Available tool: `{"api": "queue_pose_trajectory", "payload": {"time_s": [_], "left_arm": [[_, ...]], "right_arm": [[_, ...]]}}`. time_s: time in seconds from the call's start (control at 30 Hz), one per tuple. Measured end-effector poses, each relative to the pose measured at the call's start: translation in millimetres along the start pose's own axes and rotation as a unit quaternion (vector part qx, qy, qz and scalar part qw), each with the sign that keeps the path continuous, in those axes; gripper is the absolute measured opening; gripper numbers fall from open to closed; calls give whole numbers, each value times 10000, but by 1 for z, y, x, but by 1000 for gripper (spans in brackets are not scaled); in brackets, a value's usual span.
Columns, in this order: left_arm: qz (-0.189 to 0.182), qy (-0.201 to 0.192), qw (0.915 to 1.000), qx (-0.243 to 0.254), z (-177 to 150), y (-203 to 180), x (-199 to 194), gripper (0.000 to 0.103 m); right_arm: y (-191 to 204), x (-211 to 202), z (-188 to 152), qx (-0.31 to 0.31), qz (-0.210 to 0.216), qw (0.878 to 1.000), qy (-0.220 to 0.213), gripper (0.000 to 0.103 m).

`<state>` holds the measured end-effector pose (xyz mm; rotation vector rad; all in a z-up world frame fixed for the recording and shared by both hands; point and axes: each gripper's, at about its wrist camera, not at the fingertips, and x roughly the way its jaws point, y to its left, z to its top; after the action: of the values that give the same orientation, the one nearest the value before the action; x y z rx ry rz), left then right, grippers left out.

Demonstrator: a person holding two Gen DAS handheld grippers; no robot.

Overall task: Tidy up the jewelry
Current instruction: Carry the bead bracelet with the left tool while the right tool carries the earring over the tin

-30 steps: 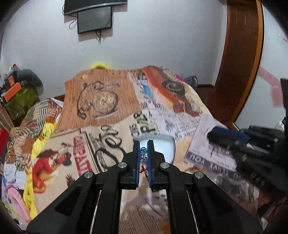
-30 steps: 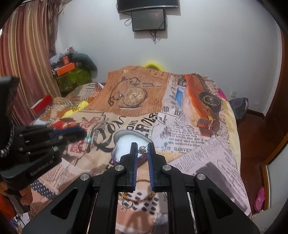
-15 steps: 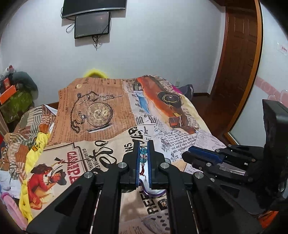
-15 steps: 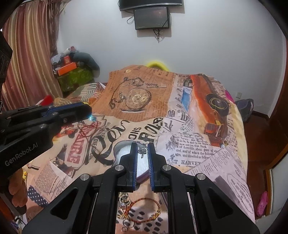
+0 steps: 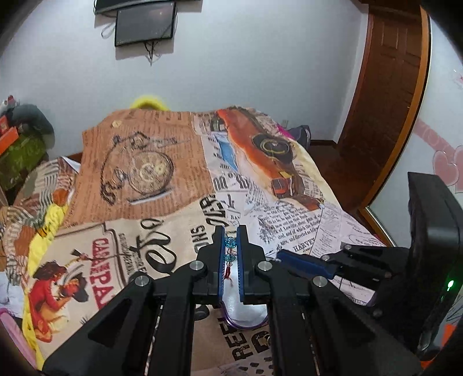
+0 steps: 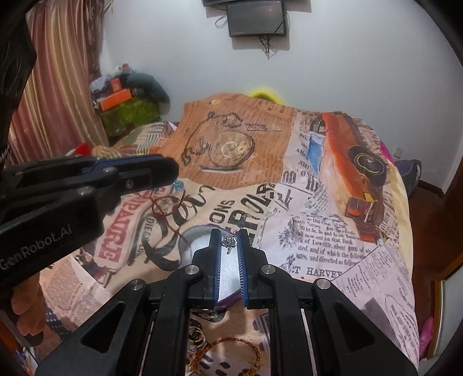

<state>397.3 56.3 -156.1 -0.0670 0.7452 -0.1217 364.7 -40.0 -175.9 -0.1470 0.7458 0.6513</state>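
Just under my right gripper [image 6: 229,240], close to me, a gold bangle [image 6: 231,351] lies on the bed cover [image 6: 332,231]. My right gripper is squeezed tight on a small silver charm [image 6: 228,241], held between its tips. Right below those tips sits a round dish [image 6: 199,231] with a purple rim and white inside. My left gripper [image 5: 230,240] is squeezed tight too. It holds a string of blue beads [image 5: 230,244] between its tips, and a thin red cord [image 6: 165,205] hangs down from them, above the cover and to the left of my right gripper. The dish is under my left gripper as well. Farther off, past both grippers, the cover shows a big pocket watch and an orange car. Past that is a white wall with a dark screen [image 6: 256,18].
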Motion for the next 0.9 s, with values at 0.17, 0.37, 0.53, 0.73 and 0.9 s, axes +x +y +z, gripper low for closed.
{"api": "queue_pose_trajectory", "payload": {"time_s": [0.17,0.37,0.53,0.73,0.9], "left_arm": [[-92,324,9994,-44,-5,4,23,6],[-268,668,9972,-197,-12,12,44,6],[-225,828,9961,-197,-18,14,53,6],[-204,933,9951,-248,-25,19,57,6],[-194,954,9947,-329,-27,24,54,6]], "right_arm": [[0,12,-6,-67,81,9998,182,10],[3,21,-11,-154,158,9990,393,10],[7,28,-15,-263,186,9981,521,10],[7,34,-17,-296,163,9976,601,10],[8,34,-17,-333,163,9973,630,10]]}}
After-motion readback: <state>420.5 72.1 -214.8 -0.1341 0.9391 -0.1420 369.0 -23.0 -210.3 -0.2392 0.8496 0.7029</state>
